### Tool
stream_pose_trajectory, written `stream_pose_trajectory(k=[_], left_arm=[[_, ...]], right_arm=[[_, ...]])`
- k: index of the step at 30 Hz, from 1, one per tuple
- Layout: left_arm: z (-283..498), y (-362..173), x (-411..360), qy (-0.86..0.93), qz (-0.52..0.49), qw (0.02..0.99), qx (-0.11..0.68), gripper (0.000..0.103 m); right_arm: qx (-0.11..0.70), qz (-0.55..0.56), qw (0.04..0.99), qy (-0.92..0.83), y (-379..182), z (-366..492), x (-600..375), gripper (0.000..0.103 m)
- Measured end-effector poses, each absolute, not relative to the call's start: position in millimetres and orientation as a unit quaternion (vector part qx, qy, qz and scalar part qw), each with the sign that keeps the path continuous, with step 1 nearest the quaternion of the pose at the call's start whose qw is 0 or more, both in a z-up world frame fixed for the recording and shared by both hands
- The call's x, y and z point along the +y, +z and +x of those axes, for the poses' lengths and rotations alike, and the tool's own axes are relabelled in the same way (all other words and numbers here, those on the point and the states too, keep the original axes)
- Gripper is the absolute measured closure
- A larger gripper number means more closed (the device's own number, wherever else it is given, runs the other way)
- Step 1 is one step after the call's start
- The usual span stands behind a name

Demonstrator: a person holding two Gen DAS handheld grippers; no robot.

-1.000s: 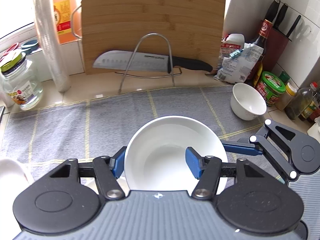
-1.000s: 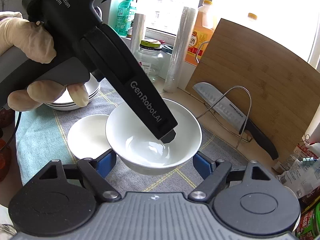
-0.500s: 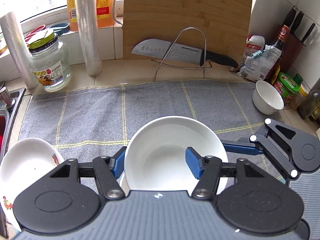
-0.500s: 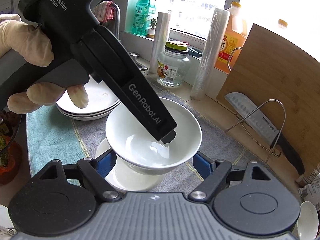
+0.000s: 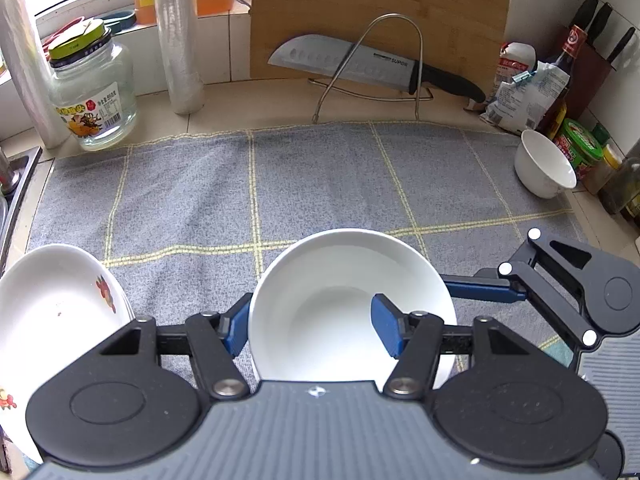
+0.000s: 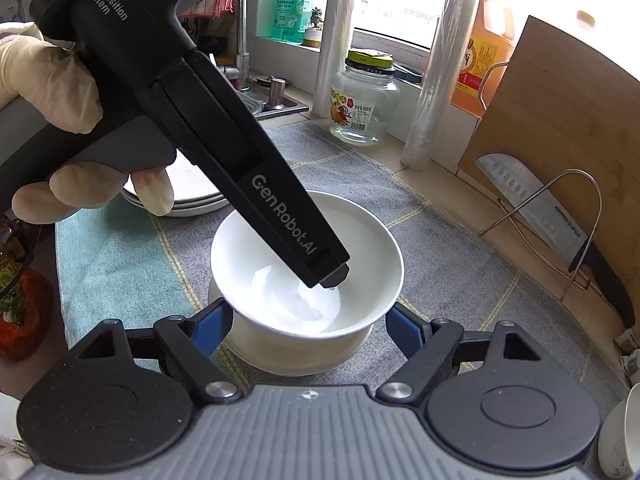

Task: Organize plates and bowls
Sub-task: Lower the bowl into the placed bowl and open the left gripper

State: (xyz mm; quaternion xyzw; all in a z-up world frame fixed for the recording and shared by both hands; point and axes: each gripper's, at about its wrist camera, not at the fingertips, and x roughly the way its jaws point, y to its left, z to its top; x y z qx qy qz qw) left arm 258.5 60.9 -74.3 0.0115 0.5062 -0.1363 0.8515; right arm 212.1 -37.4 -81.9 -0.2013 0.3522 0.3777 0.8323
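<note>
Between the fingers of your left gripper [image 5: 310,330] sits the white bowl [image 5: 352,304], pinched by its rim: one blue pad lies inside the bowl wall, the other outside on the left. From the right wrist view the same bowl [image 6: 306,264] rests nested in a second bowl [image 6: 296,350] beneath it, both on the grey checked mat [image 5: 320,184]; whether full weight is down, I cannot tell. Your left gripper is clenched on the rim. Your right gripper [image 6: 308,330] stands spread wide, its blue pads either side of the lower bowl and apart from it, grasping nothing. Judgement: the step in hand is stacking this bowl into its mate, and that step looks nearly complete. The next move calls for you to release the left fingers and lift straight up so the inner pad clears the wall without dragging the bowl askew. Left of your left gripper lies a patterned plate [image 5: 56,320]; far ahead and to its right, one small bowl [image 5: 544,166] waits at the mat's edge, well apart. Beyond the mat a knife [image 5: 372,66] rests on a wire stand against the cutting board [image 5: 380,12].
</note>
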Motion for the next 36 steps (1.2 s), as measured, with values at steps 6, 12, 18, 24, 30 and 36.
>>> stream_pose_trajectory(k=[6,12,18,24,30,36], left_arm=[[257,-80,63,-0.137,0.01,0.847,0.514,0.042],[256,-82,63,-0.138,0.017,0.85,0.509,0.042],[255,-83,60,-0.139,0.031,0.85,0.506,0.042],[253,-85,56,-0.142,0.053,0.852,0.502,0.04],[254,-86,52,-0.143,0.064,0.849,0.504,0.037],[254,-88,50,-0.144,0.072,0.847,0.506,0.037]], right_arm=[[0.361,-0.196,0.829,0.381,-85,211,-36,0.016],[0.365,-0.19,0.828,0.381,-88,212,-35,0.016],[0.368,-0.189,0.827,0.381,-88,212,-35,0.016],[0.371,-0.187,0.825,0.382,-88,212,-36,0.016],[0.376,-0.178,0.824,0.384,-89,213,-37,0.016],[0.376,-0.182,0.823,0.385,-89,211,-37,0.016]])
